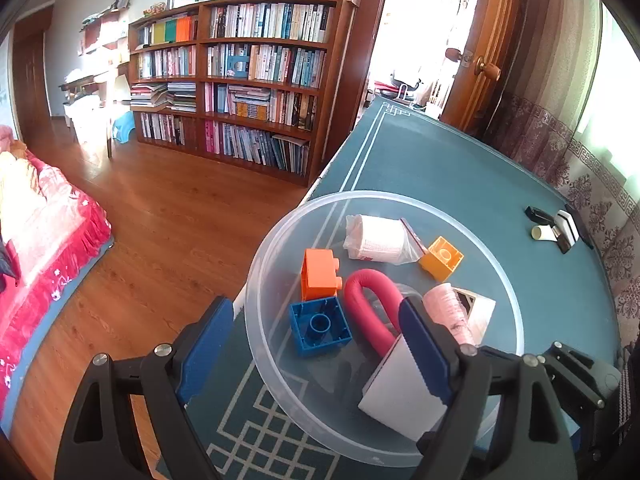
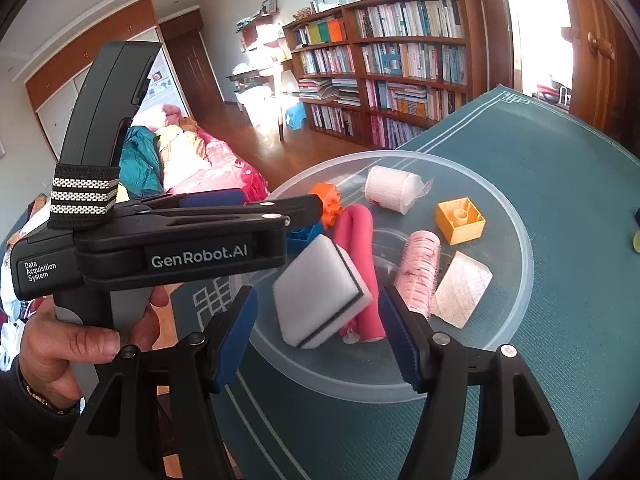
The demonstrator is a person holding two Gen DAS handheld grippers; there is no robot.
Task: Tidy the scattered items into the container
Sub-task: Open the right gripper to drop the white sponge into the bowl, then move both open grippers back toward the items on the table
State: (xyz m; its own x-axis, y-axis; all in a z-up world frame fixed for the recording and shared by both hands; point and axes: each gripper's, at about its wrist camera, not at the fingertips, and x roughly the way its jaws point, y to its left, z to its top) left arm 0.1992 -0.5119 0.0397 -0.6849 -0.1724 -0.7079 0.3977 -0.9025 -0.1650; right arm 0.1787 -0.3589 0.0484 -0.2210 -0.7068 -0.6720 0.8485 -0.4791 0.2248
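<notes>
The clear bowl [image 2: 520,280] holds three blocks, two rollers, one sponge [image 2: 320,292]; both grippers [image 1: 316,344] [image 2: 318,334] gape empty.

clear round plastic container [image 2: 516,280] on the table | inside: white sponge with dark layer [image 2: 320,300] tilted on bent pink foam tube [image 2: 360,240] | blue block [image 1: 320,326] open side up | orange block [image 1: 320,274] | yellow block [image 2: 460,220] | pink roller [image 2: 418,276] | bagged white roll [image 2: 392,189] | white packet [image 2: 462,288]
</notes>
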